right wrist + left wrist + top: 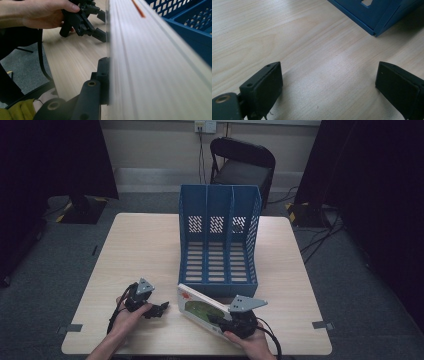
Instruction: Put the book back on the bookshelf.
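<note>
We've got right gripper clamped on book edge, left gripper jaws apart, empty, at book's 9 o'clock. Risk: one-edge pinch lets book sag, snag rack lip at 12 o'clock.

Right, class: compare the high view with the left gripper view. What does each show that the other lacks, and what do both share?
The high view alone has the book clamped in the right gripper, the black chair behind the table, and both hands. The left gripper view alone has a close look at the left gripper, its jaws wide apart with bare wood between them. Both share the wooden table and the blue file rack.
</note>
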`<state>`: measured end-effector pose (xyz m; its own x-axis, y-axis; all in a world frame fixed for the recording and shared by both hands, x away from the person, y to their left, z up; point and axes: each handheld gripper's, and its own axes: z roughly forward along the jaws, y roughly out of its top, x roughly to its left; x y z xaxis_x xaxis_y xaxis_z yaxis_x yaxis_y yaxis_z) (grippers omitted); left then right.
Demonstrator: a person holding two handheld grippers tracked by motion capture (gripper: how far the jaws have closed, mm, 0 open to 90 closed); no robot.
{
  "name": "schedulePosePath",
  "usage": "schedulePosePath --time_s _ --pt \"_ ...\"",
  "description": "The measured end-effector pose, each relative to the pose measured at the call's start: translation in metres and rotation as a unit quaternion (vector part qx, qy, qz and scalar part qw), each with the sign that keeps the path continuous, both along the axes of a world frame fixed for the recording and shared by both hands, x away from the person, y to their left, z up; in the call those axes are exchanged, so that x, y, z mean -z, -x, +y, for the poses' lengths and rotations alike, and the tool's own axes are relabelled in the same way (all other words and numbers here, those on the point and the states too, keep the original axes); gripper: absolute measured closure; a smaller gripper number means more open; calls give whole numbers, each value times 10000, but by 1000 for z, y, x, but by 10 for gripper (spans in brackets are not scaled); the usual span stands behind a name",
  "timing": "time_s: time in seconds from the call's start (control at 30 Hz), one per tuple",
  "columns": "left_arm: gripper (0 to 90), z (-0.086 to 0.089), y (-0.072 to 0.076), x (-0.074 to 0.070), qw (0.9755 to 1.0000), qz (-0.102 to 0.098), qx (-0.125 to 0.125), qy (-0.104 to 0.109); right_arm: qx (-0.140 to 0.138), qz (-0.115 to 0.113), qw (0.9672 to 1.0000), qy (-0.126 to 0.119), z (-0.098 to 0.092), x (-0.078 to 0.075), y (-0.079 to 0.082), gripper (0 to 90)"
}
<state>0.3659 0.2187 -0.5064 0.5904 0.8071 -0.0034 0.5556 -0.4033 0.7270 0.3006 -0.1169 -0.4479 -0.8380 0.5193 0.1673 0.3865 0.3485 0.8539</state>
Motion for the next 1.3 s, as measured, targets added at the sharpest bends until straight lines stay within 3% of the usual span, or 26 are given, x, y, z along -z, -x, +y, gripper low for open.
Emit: schedulePosePath --time_s 0.53,0.9,1.3 --pt "36 0 -1 1 9999 38 -106 -13 -52 -123 9999 -106 -1 -11 11 765" --pt "27 -1 -1 1 9999 43 -123 -16 -39 -281 9995 -144 -2 -28 14 765" --pt "16 0 -1 0 9999 61 -136 -53 62 -413 9985 -361 -9 -43 13 764"
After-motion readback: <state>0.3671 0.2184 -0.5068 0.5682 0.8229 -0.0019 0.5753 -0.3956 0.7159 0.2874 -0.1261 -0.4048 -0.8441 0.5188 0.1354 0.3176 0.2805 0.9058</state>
